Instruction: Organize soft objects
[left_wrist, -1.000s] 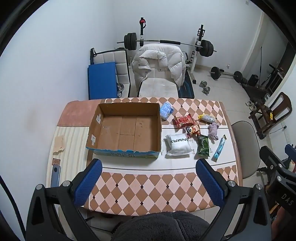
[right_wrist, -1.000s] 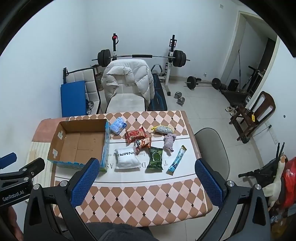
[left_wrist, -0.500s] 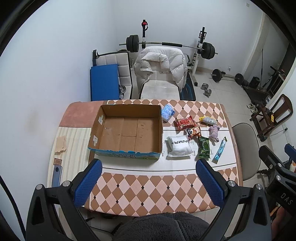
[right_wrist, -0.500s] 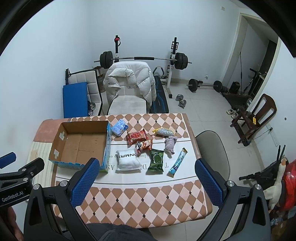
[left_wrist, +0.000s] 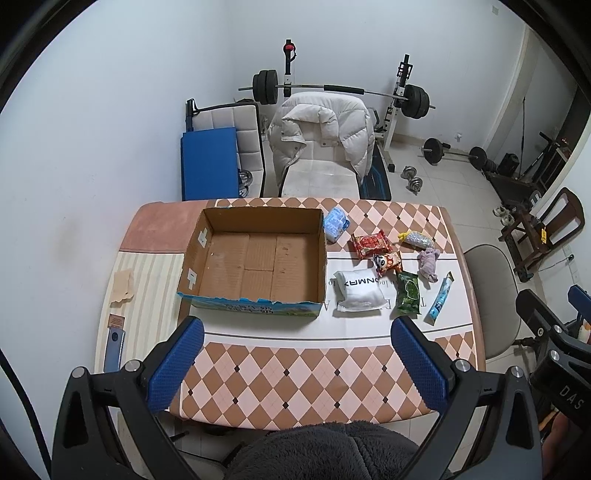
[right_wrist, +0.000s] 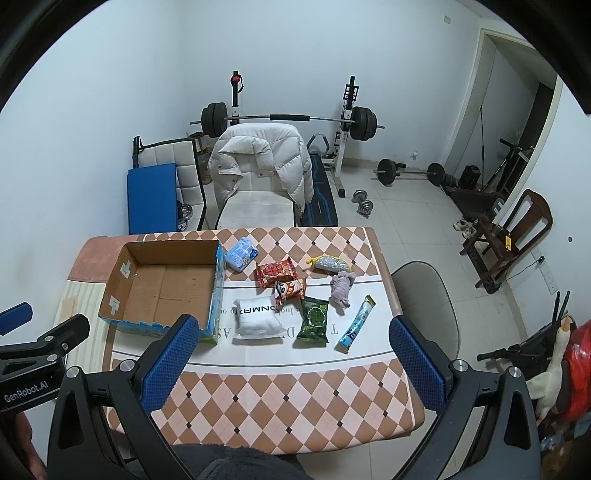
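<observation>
An empty cardboard box (left_wrist: 255, 258) (right_wrist: 162, 284) sits on the table's left half. To its right lie several soft items: a white pouch (left_wrist: 357, 293) (right_wrist: 256, 319), a blue pack (left_wrist: 335, 223) (right_wrist: 242, 254), a red snack bag (left_wrist: 370, 243) (right_wrist: 276, 272), a panda snack bag (left_wrist: 386, 261), a green packet (left_wrist: 408, 293) (right_wrist: 314, 320), a purple cloth toy (left_wrist: 428, 263) (right_wrist: 341, 288), a glittery pouch (left_wrist: 415, 239) (right_wrist: 328, 263) and a blue stick pack (left_wrist: 439, 302) (right_wrist: 357, 323). My left gripper (left_wrist: 295, 360) and right gripper (right_wrist: 291, 358) are both open and empty, high above the table's near edge.
A phone (left_wrist: 112, 347) and a brown card (left_wrist: 122, 288) lie on the table's left strip. A chair with a white jacket (left_wrist: 325, 147) stands behind the table, a grey chair (left_wrist: 491, 291) at its right. Weights, a barbell rack (left_wrist: 332, 92) and a wooden chair (left_wrist: 543, 232) fill the room.
Both views have pulled back and up a little, so the table appears slightly smaller and lower. Nothing on the table has moved. Both grippers stay open.
</observation>
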